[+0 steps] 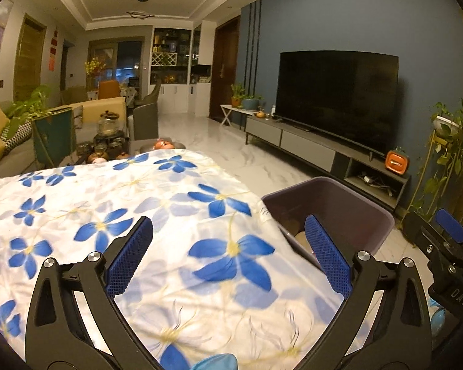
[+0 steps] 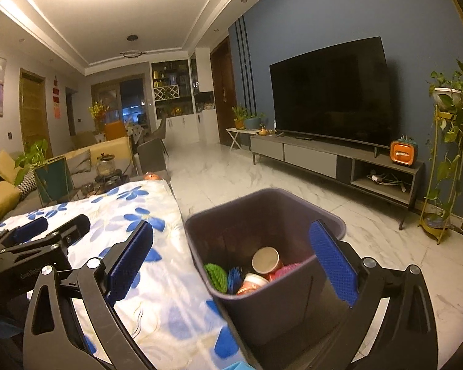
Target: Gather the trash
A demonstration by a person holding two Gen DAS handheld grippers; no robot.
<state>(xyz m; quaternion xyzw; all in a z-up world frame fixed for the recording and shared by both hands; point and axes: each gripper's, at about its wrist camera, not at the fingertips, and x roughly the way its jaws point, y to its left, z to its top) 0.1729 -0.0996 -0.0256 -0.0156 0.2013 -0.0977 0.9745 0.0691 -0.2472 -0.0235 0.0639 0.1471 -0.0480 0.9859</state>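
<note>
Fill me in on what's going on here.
A person holds a gripper in each hand and is clearing trash off a table with a flowered cloth. Both are open and hold nothing. The left gripper hangs over the cloth; the right gripper hangs over the dark bin beside the table. Paper cups and green, blue and pink paper bits already lie in the bin. No trash shows on the visible cloth.

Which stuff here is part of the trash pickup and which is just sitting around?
Job: bin; paper cups, green and blue paper balls inside it; left tool; right tool, both open and empty.

Sitting around: flowered tablecloth, TV, tea set, plants.
</note>
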